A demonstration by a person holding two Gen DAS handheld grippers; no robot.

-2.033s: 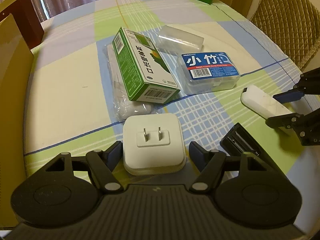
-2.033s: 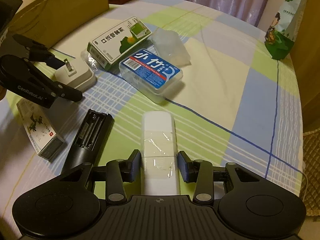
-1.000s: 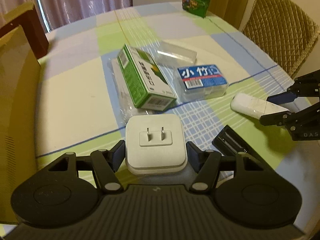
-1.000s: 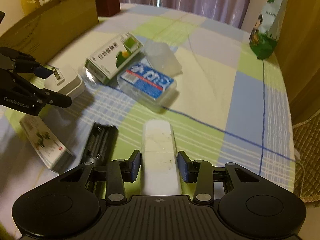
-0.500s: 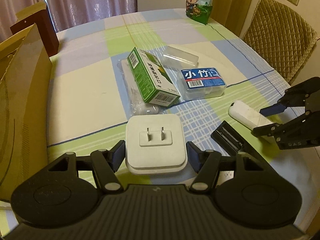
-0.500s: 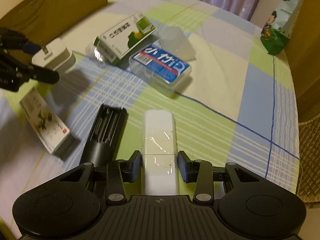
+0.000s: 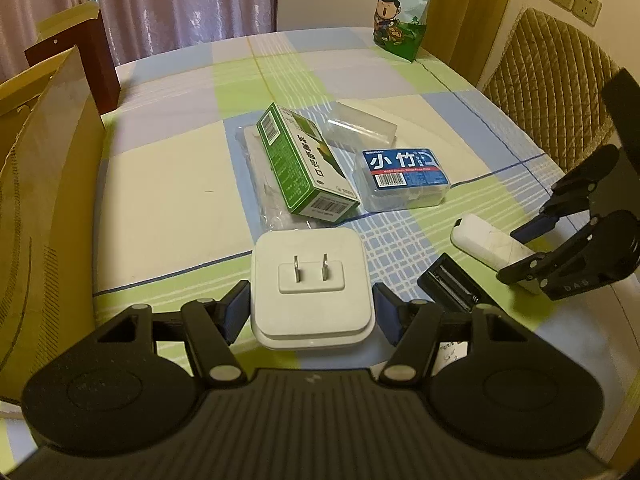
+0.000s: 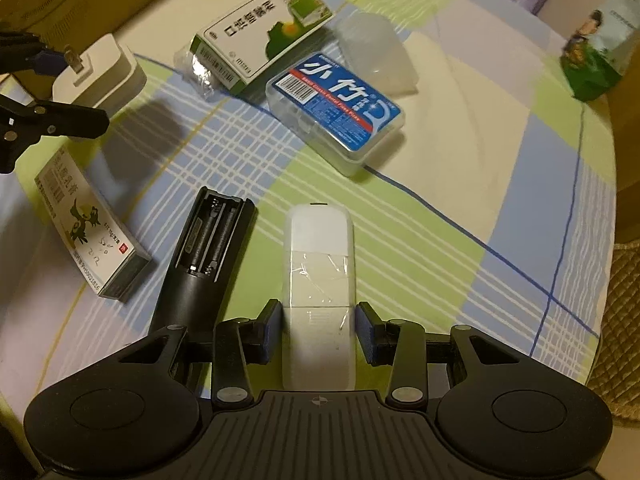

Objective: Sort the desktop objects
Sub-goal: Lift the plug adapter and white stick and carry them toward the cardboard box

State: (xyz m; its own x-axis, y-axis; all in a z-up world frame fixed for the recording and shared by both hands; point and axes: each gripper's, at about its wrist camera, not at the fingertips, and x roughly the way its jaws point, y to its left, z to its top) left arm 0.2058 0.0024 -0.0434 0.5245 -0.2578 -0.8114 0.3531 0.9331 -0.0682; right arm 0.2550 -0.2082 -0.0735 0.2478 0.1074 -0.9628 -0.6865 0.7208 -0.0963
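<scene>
Left fingers (image 7: 312,310) clamp the white plug (image 7: 311,286); right fingers (image 8: 318,330) clamp the white remote (image 8: 319,276) — floss box (image 8: 334,110) closed.

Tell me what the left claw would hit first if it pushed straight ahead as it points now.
Probably the green box: it lies just beyond the white plug that the left claw holds. Depth is hard to judge.

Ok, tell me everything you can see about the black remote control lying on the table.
The black remote control lies back-up on the checked tablecloth. Its battery cover is off, and the open compartment looks empty, with a spring contact showing. The body is matte black plastic, long and narrow. It lies between the small white carton and the white remote, touching neither. Its near end is hidden behind the right hand-held gripper.
</scene>
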